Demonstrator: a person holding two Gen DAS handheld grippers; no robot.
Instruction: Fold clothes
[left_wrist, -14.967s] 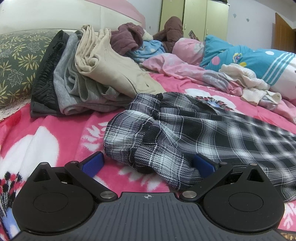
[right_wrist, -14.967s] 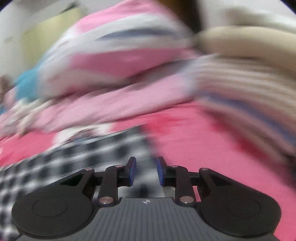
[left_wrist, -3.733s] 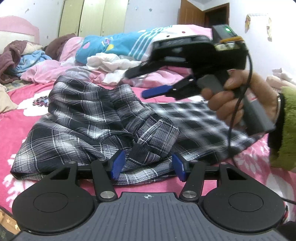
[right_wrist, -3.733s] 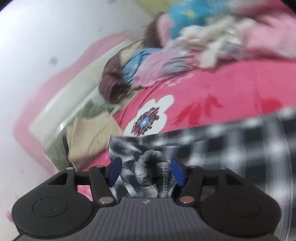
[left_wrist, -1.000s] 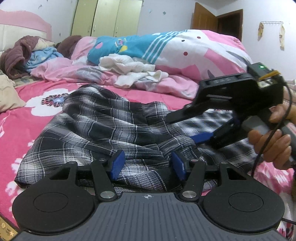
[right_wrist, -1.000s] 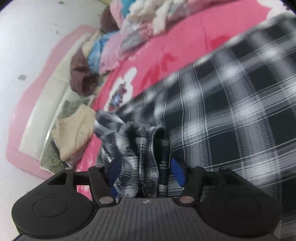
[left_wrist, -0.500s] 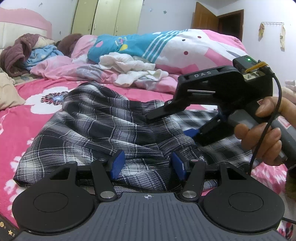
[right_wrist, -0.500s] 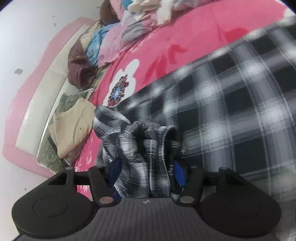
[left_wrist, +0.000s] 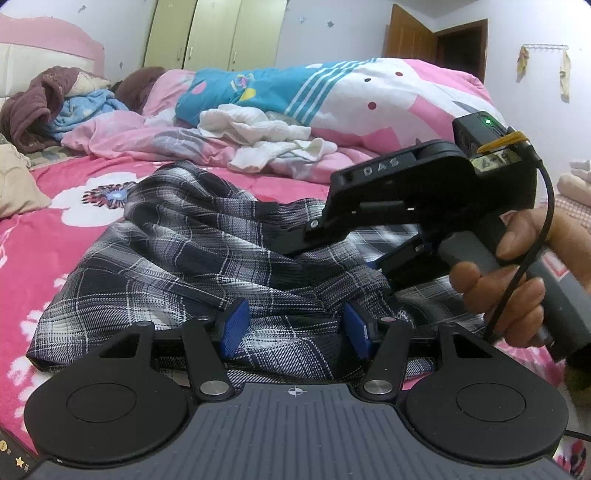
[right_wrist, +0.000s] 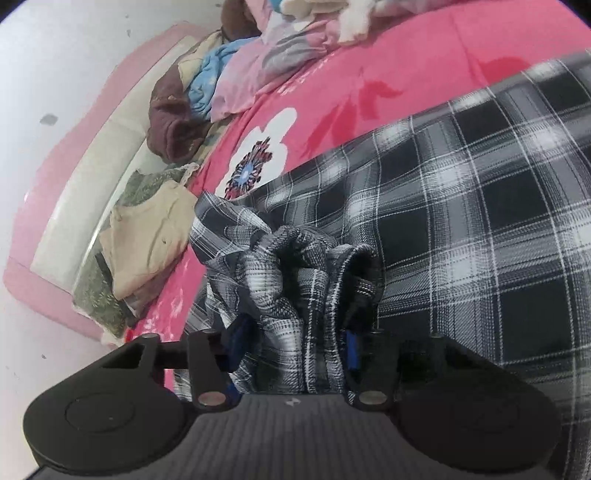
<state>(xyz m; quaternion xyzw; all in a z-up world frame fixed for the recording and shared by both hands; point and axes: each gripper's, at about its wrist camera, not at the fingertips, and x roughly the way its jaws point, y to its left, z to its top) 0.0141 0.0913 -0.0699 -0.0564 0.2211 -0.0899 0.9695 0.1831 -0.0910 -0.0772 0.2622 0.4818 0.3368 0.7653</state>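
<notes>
A black-and-white plaid shirt (left_wrist: 192, 251) lies crumpled on the pink floral bedspread (left_wrist: 48, 229). My left gripper (left_wrist: 295, 326) sits at the shirt's near edge, blue pads against a fold of cloth that fills the gap. From the right comes my right gripper (left_wrist: 332, 260), held by a hand (left_wrist: 517, 280), its fingers low over the middle of the shirt. In the right wrist view, the right gripper (right_wrist: 293, 345) has its jaws closing on a bunched ridge of the plaid shirt (right_wrist: 480, 221). The cloth partly hides both pads.
A rolled pink, white and blue quilt (left_wrist: 332, 96) and white garments (left_wrist: 266, 136) lie behind the shirt. Maroon and blue clothes (left_wrist: 44, 107) are heaped at the far left. Folded beige clothes (right_wrist: 147, 236) rest by the headboard (right_wrist: 92, 155).
In the left wrist view the right gripper has slid leftward and lower onto the shirt. Its jaws have narrowed around the bunched cloth. The left gripper has kept still.
</notes>
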